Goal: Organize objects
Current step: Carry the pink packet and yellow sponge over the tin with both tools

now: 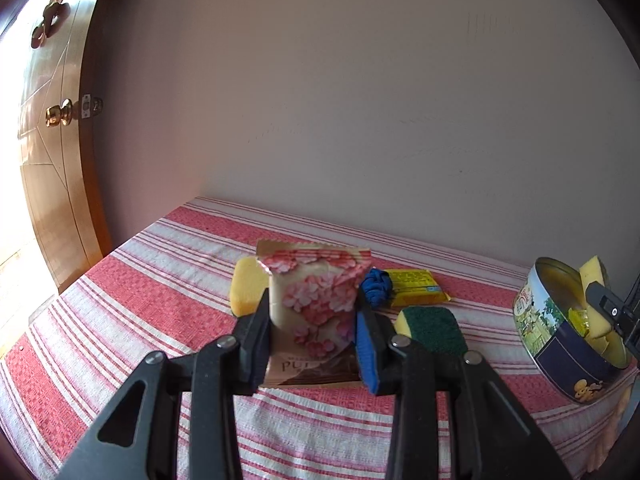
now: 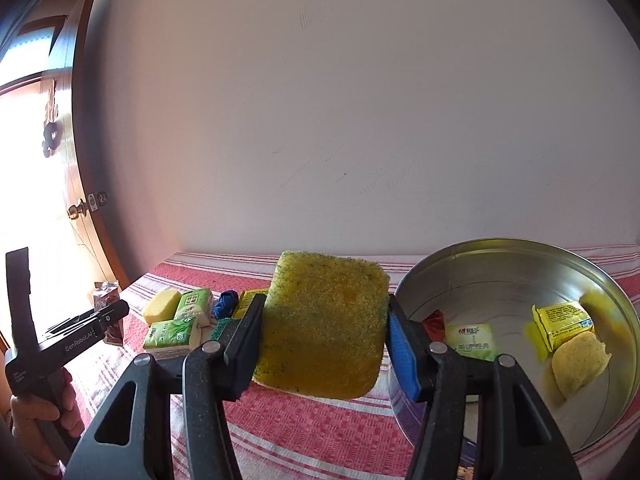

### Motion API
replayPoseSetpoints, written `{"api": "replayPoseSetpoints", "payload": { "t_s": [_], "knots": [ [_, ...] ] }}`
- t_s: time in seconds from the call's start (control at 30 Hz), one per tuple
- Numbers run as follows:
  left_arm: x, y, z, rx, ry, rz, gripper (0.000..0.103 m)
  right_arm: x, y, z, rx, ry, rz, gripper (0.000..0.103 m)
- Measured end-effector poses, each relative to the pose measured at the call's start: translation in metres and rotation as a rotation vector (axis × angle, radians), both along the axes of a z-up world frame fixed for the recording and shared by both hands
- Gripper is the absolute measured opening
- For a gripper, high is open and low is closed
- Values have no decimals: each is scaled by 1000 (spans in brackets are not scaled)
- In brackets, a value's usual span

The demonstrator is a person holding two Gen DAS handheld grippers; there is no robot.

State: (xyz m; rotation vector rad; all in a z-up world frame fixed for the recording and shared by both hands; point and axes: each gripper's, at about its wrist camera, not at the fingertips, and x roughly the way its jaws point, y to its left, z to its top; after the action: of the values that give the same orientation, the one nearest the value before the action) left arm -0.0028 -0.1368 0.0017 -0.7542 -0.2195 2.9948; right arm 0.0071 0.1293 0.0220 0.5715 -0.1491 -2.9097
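Your right gripper (image 2: 324, 336), angled down beside the round tin (image 2: 500, 264), clamps a yellow sponge (image 2: 324, 320) left of the tin's rim. Your left gripper (image 1: 312, 320), well left of the tin, pinches a flowered sachet (image 1: 316, 300). Inside the tin: a sponge piece (image 2: 576, 364), yellow packet (image 2: 560, 320), green packet (image 2: 470, 340).

A plain pale wall (image 1: 360, 100) filled the view from ten to two o'clock. At nine o'clock stood a wooden door (image 1: 52, 168) with a brass knob (image 1: 59, 113), bright daylight glaring past its edge. Below, toward six o'clock, a red-and-white striped cloth (image 1: 160, 264) covered the table.
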Motion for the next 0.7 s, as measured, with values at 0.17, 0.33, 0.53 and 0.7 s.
{"api": "replayPoseSetpoints", "payload": {
  "t_s": [0.17,0.33,0.53,0.7],
  "knots": [
    [3,50,16,-44,27,-81,36,4,30,2,3,8,-39,59],
    [6,103,23,-52,38,-172,36,6,60,7,-7,26,-78,59],
    [5,163,28,-42,34,-268,36,11,99,9,-6,36,-110,59],
    [2,211,29,-43,28,-335,36,10,135,6,35,35,-182,59]
  ]
}}
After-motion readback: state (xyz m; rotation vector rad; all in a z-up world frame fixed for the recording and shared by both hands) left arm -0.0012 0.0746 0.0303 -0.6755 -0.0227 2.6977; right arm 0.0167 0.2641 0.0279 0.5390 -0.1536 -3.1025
